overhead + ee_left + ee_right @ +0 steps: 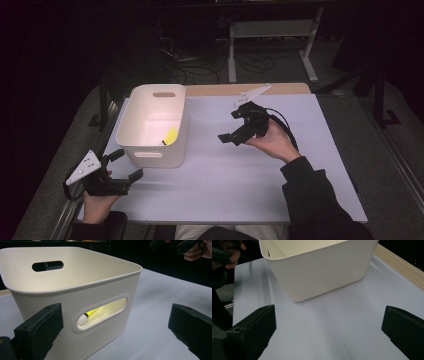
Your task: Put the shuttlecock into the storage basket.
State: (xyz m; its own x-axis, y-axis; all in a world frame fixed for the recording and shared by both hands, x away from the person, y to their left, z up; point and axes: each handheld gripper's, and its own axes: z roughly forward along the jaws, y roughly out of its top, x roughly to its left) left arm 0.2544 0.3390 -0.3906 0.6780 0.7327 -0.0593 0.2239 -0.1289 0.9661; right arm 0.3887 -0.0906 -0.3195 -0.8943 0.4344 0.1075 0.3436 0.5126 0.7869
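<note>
Your left tool [125, 165] sits at the near left corner of the worktop [240, 190], jaws spread and empty, just beside the white bin [155, 125]. Through the bin's handle slot, its camera catches a yellow marker [93, 313] lying inside; from above it's a yellow sliver on the bin floor. Your right tool [235, 127] hovers mid-worktop, jaws wide, nothing held. Dark room beyond, cables on the floor.

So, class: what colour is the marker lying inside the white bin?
Yellow, with a white cap; the marker shows best in the left gripper view.
</note>
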